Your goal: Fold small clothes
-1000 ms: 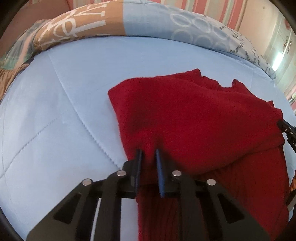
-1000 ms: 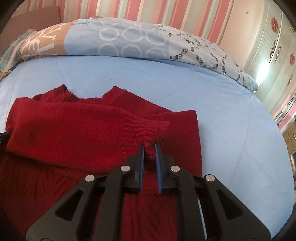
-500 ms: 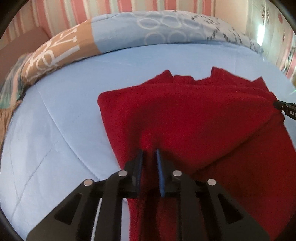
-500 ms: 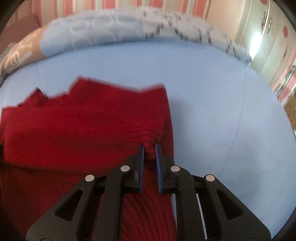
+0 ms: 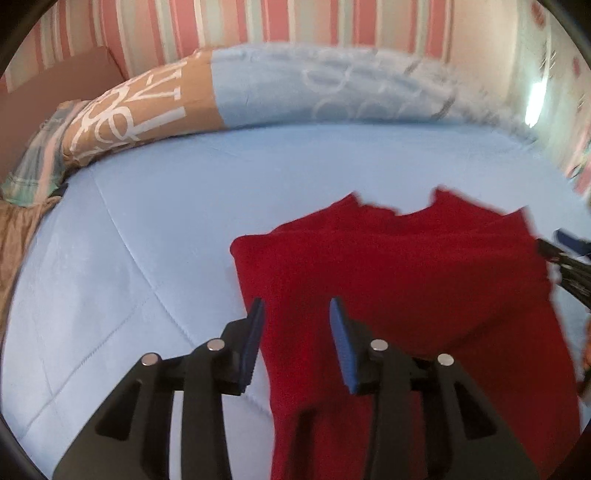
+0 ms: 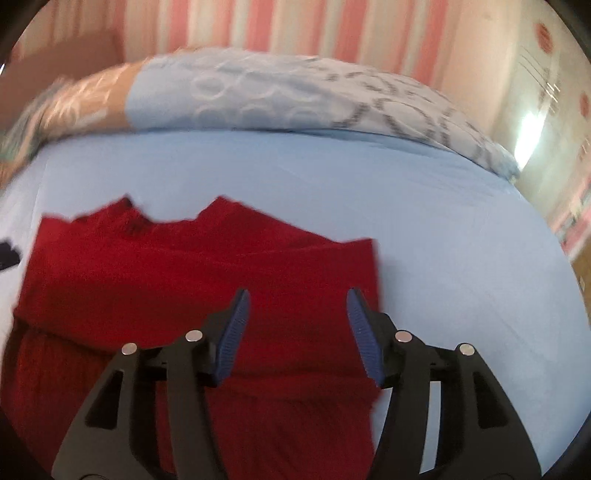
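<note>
A red knitted sweater point(image 5: 406, 280) lies on the light blue bed sheet point(image 5: 147, 229), with a sleeve folded across its body. My left gripper point(image 5: 295, 310) is open over the sweater's left edge, holding nothing. In the right wrist view the sweater point(image 6: 147, 273) spreads to the left and below, and my right gripper point(image 6: 297, 301) is open over its right part, empty. The right gripper's tips also show at the right edge of the left wrist view point(image 5: 565, 254).
A patterned blue, grey and tan duvet point(image 5: 295, 88) is rolled along the far side of the bed, also in the right wrist view point(image 6: 295, 96). A pink striped wall point(image 6: 295, 26) stands behind. Bare sheet point(image 6: 461, 258) lies right of the sweater.
Both grippers were shut on the folded sleeve and carried it across the sweater. Now both have opened and let go, and the sleeve lies flat.
</note>
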Motion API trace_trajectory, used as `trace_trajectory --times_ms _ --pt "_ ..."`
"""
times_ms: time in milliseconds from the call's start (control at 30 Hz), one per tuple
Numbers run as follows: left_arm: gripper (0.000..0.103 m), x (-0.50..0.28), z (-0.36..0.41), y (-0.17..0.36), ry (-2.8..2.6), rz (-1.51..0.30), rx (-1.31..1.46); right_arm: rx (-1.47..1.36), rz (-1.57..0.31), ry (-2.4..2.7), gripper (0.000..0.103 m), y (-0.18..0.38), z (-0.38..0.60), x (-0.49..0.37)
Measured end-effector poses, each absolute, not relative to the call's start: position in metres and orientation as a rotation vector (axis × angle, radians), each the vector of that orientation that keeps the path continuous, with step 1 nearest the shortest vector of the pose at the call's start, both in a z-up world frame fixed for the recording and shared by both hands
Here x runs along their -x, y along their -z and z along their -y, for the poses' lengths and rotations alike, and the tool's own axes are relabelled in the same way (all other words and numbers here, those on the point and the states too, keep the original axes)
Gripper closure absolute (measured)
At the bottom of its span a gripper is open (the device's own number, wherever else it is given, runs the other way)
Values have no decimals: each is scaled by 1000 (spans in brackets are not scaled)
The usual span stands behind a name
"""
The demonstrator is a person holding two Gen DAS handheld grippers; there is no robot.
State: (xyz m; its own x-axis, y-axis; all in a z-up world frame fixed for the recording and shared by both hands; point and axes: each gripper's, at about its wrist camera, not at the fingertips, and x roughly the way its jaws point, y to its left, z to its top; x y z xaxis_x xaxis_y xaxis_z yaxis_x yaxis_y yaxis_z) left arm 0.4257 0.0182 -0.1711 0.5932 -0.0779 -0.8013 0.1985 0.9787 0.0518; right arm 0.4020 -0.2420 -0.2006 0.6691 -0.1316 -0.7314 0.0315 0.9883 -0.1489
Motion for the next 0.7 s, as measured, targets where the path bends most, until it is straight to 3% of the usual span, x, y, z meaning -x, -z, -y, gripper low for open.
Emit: trace_trajectory --times_ms 167,367,700 --pt "65 -465 6 216 81 -988 -175 75 -938 69 49 233 240 -430" --pt "61 -477 2 226 83 -971 -203 -35 -975 92 48 250 264 -435" --pt "59 -417 -10 212 73 -958 -242 28 -907 107 47 212 261 -397"
